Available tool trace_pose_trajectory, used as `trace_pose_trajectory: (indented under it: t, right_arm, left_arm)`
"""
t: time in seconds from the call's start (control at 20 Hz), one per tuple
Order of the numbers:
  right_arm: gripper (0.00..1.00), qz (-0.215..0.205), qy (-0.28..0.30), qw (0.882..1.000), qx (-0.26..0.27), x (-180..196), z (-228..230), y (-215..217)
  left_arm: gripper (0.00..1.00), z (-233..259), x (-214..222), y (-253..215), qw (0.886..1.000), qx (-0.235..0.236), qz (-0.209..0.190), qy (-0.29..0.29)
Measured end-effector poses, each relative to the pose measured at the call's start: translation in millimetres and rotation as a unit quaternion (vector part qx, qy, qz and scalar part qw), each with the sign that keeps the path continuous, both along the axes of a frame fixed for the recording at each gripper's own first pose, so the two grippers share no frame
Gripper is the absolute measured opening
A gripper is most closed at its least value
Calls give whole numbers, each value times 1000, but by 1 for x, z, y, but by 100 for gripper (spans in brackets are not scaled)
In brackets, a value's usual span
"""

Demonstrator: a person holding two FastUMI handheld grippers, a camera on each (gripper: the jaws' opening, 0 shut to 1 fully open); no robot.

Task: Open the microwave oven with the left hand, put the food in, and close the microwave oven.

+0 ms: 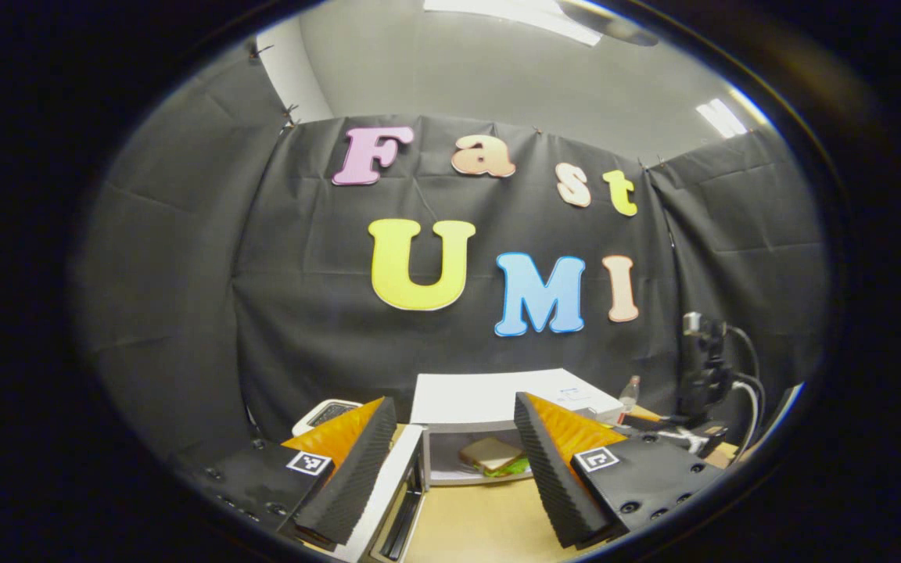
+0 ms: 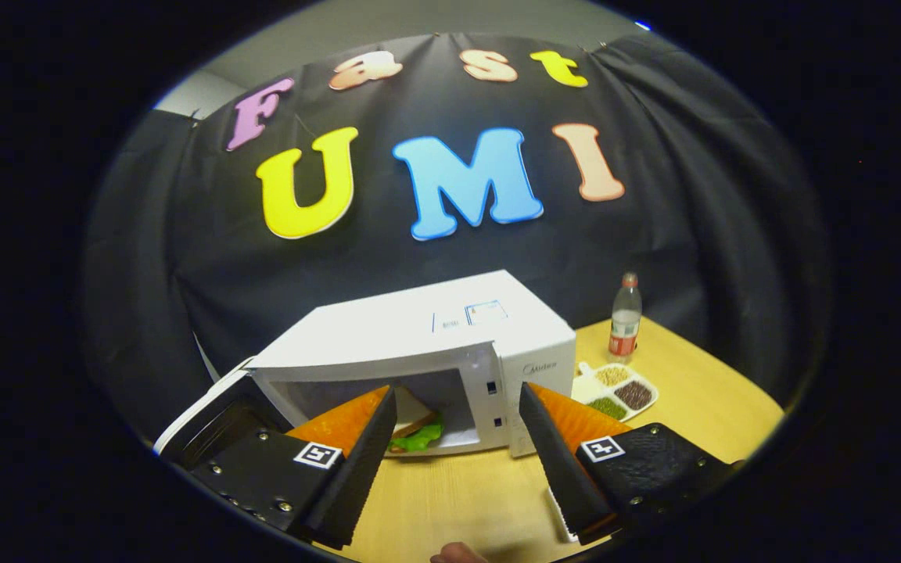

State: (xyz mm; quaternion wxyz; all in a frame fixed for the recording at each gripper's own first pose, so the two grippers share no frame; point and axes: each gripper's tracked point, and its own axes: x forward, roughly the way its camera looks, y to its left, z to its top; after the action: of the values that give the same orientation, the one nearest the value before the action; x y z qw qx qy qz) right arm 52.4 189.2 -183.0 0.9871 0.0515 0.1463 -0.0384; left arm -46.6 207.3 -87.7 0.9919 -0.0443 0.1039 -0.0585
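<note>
Wooden table (image 2: 489,493): bare between both sets of fingers.
Left gripper (image 1: 450,469): fingers apart, holding nothing, by the door (image 1: 396,485).
Right gripper (image 2: 454,461): fingers apart, holding nothing.
Microwave (image 2: 435,336): door swung open.
Sandwich (image 2: 418,430): inside the microwave.
Bottle (image 2: 625,317): upright, behind a snack tray (image 2: 615,387).

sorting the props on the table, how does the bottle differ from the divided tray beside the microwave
The bottle stands upright and tall; the divided tray lies flat and low. The bottle is clear with a red cap and label; the tray is white and open, with differently coloured fillings in its compartments. The bottle is farther back, near the wall; the tray is closer. Both rest on the wooden table, right of the microwave.
</note>
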Motion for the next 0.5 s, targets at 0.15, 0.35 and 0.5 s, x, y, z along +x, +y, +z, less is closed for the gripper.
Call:
trace_pose_trajectory:
  t: [0.15, 0.35, 0.5]
  right_arm:
    - [95, 10, -31, 999, -24, -34, 41, -17]
    - [95, 14, -52, 998, -43, -72, 72, -42]
    - [95, 12, -59, 997, -49, -86, 82, -52]
  left_arm:
    - [95, -11, 2, -21, 1000, -8, -15, 6]
    - [97, -20, 1, -48, 999, -4, -36, 11]
    - [99, -18, -2, -58, 999, -1, -39, 10]
